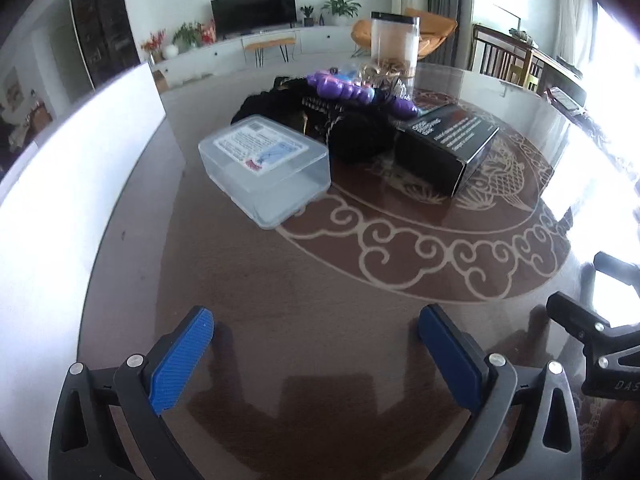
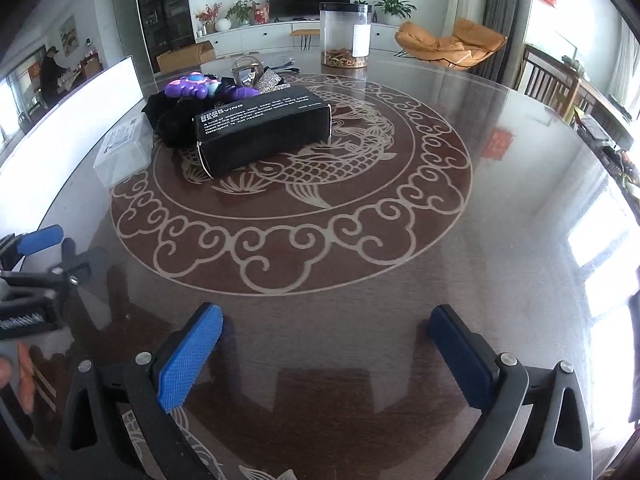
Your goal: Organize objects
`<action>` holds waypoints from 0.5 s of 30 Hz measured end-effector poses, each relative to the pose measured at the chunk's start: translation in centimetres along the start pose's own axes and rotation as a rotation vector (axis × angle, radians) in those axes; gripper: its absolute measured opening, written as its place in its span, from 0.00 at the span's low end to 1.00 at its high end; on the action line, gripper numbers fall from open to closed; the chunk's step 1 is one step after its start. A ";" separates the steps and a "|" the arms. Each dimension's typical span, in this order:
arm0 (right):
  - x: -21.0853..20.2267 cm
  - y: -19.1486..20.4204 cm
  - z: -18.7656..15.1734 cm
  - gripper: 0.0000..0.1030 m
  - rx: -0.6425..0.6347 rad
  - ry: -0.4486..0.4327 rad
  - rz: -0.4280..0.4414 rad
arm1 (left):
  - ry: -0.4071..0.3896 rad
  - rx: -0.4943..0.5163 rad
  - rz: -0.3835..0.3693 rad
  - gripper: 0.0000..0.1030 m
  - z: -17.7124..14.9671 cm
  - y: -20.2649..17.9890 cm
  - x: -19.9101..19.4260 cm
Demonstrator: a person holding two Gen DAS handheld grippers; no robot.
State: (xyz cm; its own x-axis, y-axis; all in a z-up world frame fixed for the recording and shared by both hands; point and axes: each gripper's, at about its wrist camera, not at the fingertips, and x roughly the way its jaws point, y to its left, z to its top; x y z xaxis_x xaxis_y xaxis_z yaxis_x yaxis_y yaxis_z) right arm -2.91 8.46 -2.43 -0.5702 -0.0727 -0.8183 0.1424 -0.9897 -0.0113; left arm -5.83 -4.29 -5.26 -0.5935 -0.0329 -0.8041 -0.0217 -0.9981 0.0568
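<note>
Here, the left gripper [image 1: 316,354] and the right gripper [image 2: 326,350] both stand wide apart, nothing between their pads, over a bare table [image 2: 360,312]. At 11 o'clock in the right view lies a black box [image 2: 262,130]; touching it behind, a dark cloth [image 2: 172,126] bearing a purple toy [image 2: 192,87]. At 9 o'clock, a clear lidded tub [image 1: 266,170] (contents unclear). At 12, a tall jar [image 2: 345,34] holds a brown layer at its bottom.

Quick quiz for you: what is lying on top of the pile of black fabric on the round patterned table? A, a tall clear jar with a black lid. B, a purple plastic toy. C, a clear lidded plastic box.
B: the purple plastic toy rests on the black fabric; the box and jar stand on the table itself.
</note>
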 end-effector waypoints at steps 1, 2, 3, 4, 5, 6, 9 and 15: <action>0.0 0.0 0.0 1.00 0.000 0.000 0.000 | 0.005 -0.010 -0.014 1.00 -0.1 0.2 0.0; 0.0 0.0 0.0 1.00 -0.001 0.000 -0.001 | 0.013 -0.024 -0.033 1.00 -0.1 0.6 0.1; 0.0 0.0 0.0 1.00 0.000 0.000 -0.001 | 0.014 -0.036 -0.045 1.00 -0.1 0.8 0.2; 0.0 0.0 0.0 1.00 -0.001 0.000 -0.002 | 0.015 -0.030 -0.040 1.00 -0.2 0.7 0.1; -0.1 0.0 0.0 1.00 -0.001 0.000 -0.001 | 0.016 -0.031 -0.039 1.00 0.2 0.6 0.3; -0.1 0.0 0.0 1.00 -0.001 0.000 -0.001 | 0.016 -0.031 -0.040 1.00 0.1 0.6 0.3; -0.1 0.0 0.0 1.00 0.000 0.000 -0.001 | 0.015 -0.030 -0.039 1.00 0.1 0.5 0.2; 0.0 0.0 0.0 1.00 -0.001 0.000 -0.001 | 0.015 -0.031 -0.039 1.00 0.1 0.5 0.2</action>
State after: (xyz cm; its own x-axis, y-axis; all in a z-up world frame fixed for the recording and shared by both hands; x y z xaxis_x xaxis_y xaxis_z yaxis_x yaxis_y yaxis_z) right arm -2.91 8.50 -2.39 -0.5705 -0.0722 -0.8182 0.1433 -0.9896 -0.0126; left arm -6.08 -4.78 -5.33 -0.5804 0.0052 -0.8143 -0.0195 -0.9998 0.0076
